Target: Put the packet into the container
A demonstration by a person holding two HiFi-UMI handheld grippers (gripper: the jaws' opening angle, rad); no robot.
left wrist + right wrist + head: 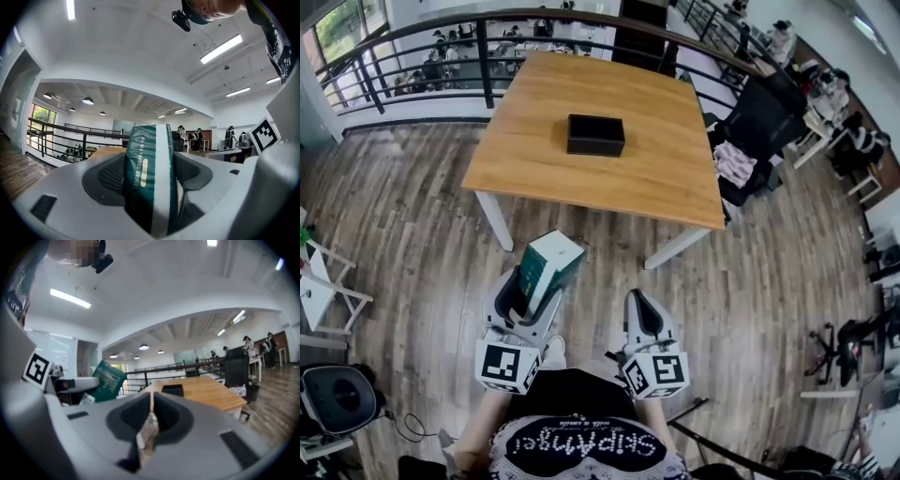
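Packet (pixel 546 267), green and white, is gripped upright between the jaws of the left gripper (pixel 534 286), low in front of the person and above the wooden floor (pixel 412 234). Just beside it, the right gripper (pixel 644 305) is held with its jaws closed together. Both grippers are pointed forward. Well apart from them, the black container (pixel 595 134) is set near the middle of the wooden surface (pixel 675 169). A black chair (pixel 764 112) is placed at the surface's right side, and a dark railing (pixel 412 56) is seen beyond.

The packet (pixel 149 178) is showing "TENDER DREAMS FOR YOU" down its green side; the near shirt (pixel 581 445) is showing what looks like "SkipAngel".
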